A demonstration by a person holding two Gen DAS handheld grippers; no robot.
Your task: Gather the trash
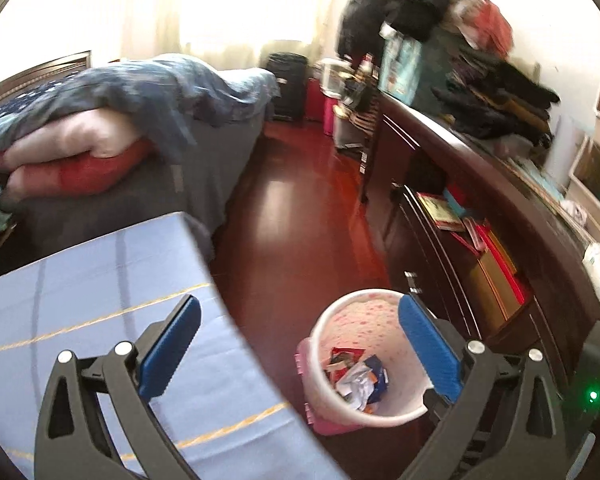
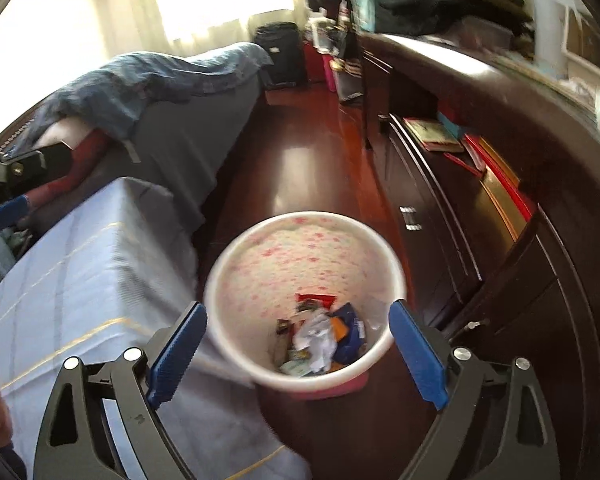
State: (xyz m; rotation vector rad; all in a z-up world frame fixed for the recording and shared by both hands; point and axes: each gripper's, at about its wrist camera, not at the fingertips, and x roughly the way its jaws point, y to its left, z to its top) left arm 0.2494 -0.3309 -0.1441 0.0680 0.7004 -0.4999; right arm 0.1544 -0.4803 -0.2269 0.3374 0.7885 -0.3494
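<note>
Both grippers, left [image 1: 300, 344] & right [image 2: 298, 344], wide open, empty, above trash bin [image 2: 236, 280].

Bin [image 2: 305, 264] sits on the floor [image 2: 296, 168] at lower centre of the right wrist view, trash [image 2: 320, 340] piled inside it. Cloth-covered tabletop [image 2: 80, 272] just left of it, bed [image 2: 172, 112] behind that toward the upper left. Cabinet [image 2: 480, 208] runs along the right, books [image 2: 432, 134] on its open shelf. Suitcase [image 2: 280, 56] stands far back, upper centre.
</note>
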